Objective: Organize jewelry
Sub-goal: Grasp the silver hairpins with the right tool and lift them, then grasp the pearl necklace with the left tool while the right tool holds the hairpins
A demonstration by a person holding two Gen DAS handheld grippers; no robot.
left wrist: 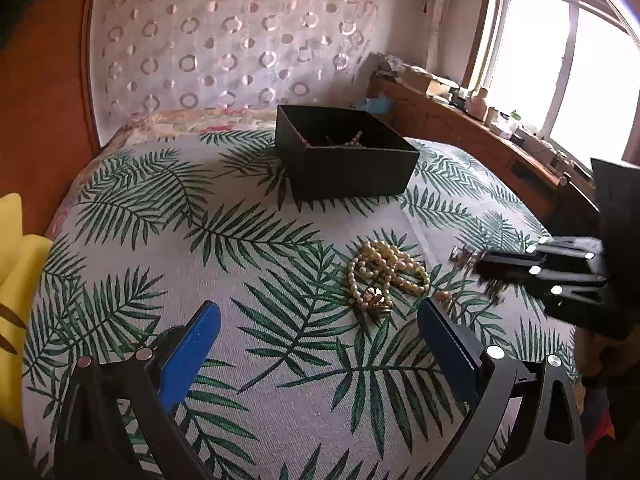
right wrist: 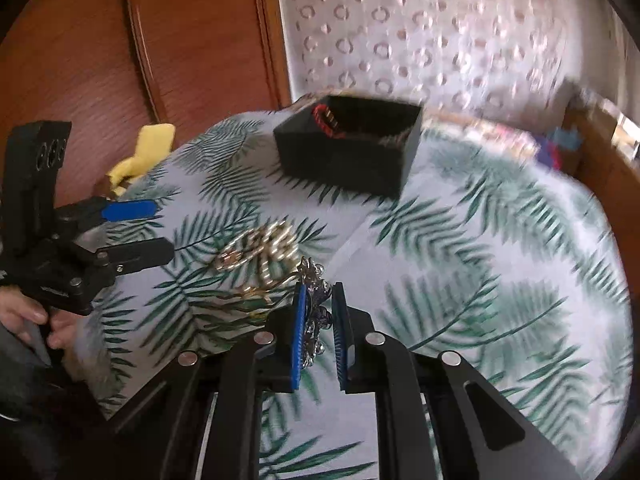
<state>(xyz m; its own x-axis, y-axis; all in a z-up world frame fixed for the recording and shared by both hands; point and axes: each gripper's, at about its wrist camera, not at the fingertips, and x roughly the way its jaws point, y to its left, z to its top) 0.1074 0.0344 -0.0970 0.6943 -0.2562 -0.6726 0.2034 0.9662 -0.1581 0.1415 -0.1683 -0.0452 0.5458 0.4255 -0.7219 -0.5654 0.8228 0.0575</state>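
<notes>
We judge the task partly done. The black box (left wrist: 344, 152) sits toward the far end of the palm-leaf cloth (left wrist: 240, 264), and it already holds some pieces: a red beaded strand (right wrist: 326, 120) lies against its inner wall in the right wrist view, and a pale beaded piece shows inside in the left wrist view. Exact contents are too small to list.

Still outside the box: a pearl necklace (left wrist: 386, 276) heaped loose on the cloth, well short of the box, with a gold clasp or pendant on its near side. A thin gold chain (right wrist: 256, 294) seems to trail beside it, though blur leaves this uncertain.

Right tongs (right wrist: 320, 316): nearly closed, blue pads narrow apart, gripping a silver ornate piece (right wrist: 316, 308), apparently a brooch or a linked bracelet; we cannot tell which. The piece stands up between the pads and appears clear of the cloth. The right view is motion-blurred.

Left tongs (left wrist: 320, 336): spread wide, holding nothing, touching nothing. They hover above the cloth just short of the pearl necklace, which lies ahead of the gap and nearer the right-hand pad.

Remaining, by our judgement: silver piece into box, then pearls and chain.
</notes>
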